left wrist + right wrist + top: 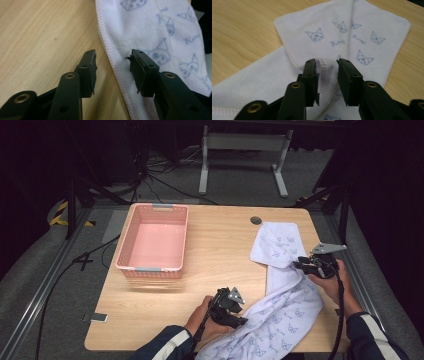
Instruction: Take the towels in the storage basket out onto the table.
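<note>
**Two grippers at the edges of a printed towel**

The landmark here is the pink plastic basket (pixel 152 241), which stands empty on the far left part of the wooden table (pixel 220 250). All places below are given from it.

To the right of the basket and nearer to the person, the left gripper (pixel 239 316) sits at the left hem of the white cat-print towel (pixel 290 295). In the left gripper view its jaws stand apart. The stitched hem runs up between them: one jaw is over bare wood, and the other lies on the cloth, perhaps touching it. The pads do not press the hem, so nothing is gripped.

Further right of the basket, the towel lies long and crumpled, from the far right part of the table down to the near edge.

Furthest right from the basket, the right gripper (pixel 299 265) is at a fold of the towel. In the right gripper view its jaws are also apart, and a raised piece of hem (pixel 324 65) stands between them without being pinched.

I judge that the step in hand is taking hold of the towel's edges, probably to fold it. The next move calls for closing each pair of jaws squarely on the hem, so that the cloth does not slip out.
</note>
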Action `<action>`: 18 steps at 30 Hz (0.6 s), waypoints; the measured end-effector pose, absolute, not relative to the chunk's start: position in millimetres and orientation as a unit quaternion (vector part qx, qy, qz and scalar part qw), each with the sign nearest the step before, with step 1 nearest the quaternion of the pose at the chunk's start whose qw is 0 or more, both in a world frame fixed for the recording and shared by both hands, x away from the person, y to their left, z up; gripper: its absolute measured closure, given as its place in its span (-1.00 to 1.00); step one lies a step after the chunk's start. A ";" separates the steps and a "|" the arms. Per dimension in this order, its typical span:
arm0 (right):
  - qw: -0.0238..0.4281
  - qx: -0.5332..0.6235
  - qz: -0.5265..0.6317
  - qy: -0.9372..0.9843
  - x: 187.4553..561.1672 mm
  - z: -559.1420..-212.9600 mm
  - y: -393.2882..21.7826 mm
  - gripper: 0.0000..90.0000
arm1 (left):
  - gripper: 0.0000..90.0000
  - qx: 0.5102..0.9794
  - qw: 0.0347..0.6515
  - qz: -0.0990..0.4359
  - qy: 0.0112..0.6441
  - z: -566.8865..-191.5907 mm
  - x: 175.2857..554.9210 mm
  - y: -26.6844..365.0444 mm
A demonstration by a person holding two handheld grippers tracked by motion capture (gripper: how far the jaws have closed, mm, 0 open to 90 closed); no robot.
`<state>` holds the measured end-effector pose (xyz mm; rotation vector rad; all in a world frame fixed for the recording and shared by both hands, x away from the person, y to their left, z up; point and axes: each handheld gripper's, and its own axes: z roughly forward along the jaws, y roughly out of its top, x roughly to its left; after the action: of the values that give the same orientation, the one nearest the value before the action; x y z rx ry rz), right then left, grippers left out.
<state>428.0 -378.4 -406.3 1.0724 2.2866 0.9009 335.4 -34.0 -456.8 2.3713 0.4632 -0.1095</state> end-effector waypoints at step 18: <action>0.188 0.261 0.208 0.924 479.7 -429.2 -284.9 0.70 | 0.98 0.923 0.358 -0.025 0.140 -447.7 328.3 -21.1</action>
<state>479.7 -284.9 -429.2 0.7352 2.5988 0.5857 328.3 -21.1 -447.7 2.3821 0.3617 -0.0655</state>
